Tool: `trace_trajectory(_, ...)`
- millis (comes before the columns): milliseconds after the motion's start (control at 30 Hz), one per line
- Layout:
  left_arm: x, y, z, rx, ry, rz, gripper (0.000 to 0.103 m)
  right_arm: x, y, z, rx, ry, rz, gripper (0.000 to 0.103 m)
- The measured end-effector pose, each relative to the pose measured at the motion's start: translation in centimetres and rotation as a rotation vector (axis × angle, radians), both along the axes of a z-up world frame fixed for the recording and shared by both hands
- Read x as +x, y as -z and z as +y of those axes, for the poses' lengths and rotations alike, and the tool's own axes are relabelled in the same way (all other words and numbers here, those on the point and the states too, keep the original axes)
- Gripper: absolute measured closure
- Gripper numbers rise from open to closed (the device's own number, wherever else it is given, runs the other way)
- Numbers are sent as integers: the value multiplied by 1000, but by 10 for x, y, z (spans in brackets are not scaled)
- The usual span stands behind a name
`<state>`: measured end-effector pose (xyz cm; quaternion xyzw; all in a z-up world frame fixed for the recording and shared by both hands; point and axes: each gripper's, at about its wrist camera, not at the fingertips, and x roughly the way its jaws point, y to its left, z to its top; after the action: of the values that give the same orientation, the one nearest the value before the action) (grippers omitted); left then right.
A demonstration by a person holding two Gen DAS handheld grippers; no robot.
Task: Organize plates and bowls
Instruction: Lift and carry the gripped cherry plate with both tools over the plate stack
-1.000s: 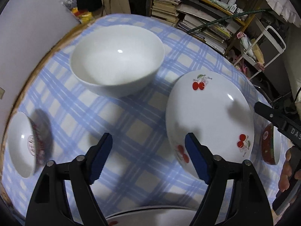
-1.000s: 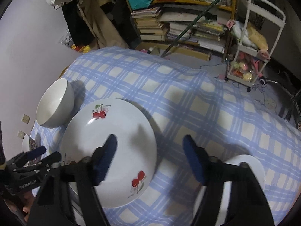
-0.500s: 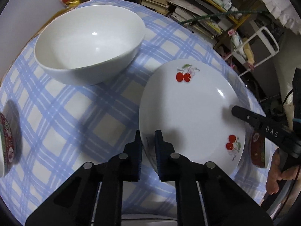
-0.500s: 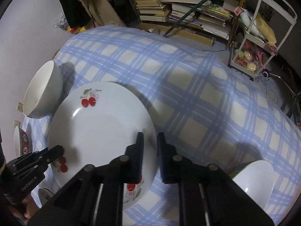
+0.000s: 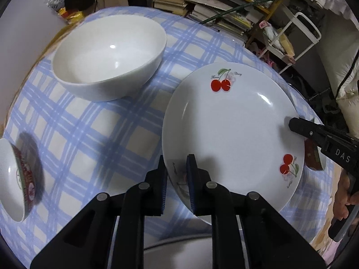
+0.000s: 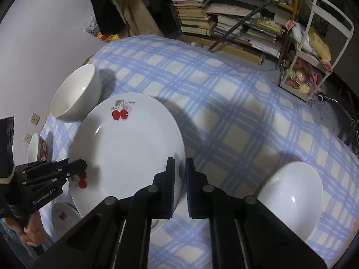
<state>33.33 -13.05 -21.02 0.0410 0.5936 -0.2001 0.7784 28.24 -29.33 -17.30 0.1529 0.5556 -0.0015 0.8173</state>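
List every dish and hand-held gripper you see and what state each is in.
Cherry plate: clamped at two opposite rim points.
Left hand-held gripper: on the plate rim, jaws opening slightly.
Right hand-held gripper: shut on the plate rim.
White bowl: upright, empty.
Red-patterned bowl: upright on cloth.
Second white bowl: upright, empty.

Cherry plate: on tablecloth, centre.
Large bowl: behind-left of plate.
Plain bowl: right of plate.
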Motion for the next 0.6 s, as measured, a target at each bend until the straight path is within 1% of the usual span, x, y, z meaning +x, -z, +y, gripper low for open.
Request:
trace_trajectory(233,-22,-25,18,-5,-11,-27,85,-22,-30,13,7,7,-67,93)
trace_trajectory(333,-31,-33,30,-29,-26,-24,86,-30,-43,23,1,6,-85,93)
trace_trajectory(433,-47,-47,43,-43,-34,-43,85,-41,-57,36,-41,-6,-119,93)
trace_trajectory(600,-68,-66,63,-50,-43,-69,85,-60,-76,51,-22,-3,-158,93)
